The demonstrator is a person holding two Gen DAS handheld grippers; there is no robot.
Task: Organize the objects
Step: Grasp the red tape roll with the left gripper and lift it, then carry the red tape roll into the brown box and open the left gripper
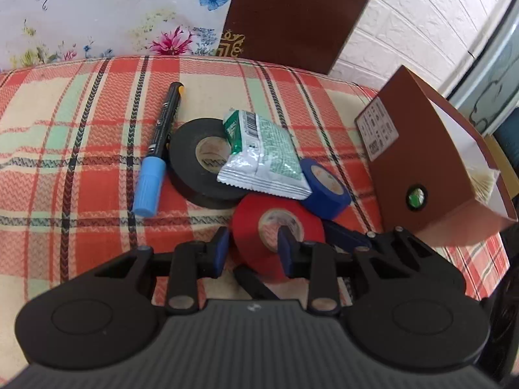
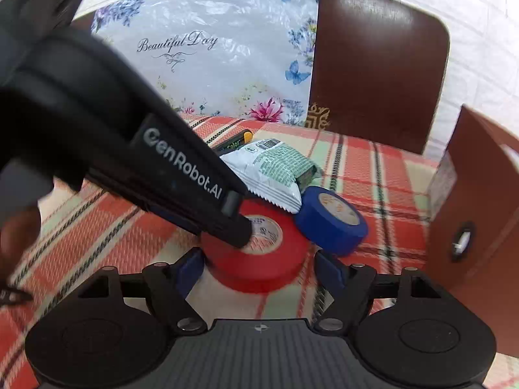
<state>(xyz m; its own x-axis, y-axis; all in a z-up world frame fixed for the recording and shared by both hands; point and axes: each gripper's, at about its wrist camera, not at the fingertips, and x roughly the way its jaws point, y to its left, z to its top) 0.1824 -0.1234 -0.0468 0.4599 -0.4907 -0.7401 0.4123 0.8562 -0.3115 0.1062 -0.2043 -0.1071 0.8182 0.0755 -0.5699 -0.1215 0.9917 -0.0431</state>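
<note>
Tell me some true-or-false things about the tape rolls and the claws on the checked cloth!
1. The left claw has one finger inside the hole of the round red tape roll. True.
2. The crinkly silver-and-green foil packet lies under the big black tape roll. False: it rests on top of the black roll's edge.
3. The small blue tape roll sits beside the red roll. True.
4. The black marker pen with the light blue cap is inside the brown cardboard box. False: it lies on the checked cloth, left of the black roll.
5. The right claw is closed tight. False: its fingers stand wide apart, either side of the red roll.
</note>
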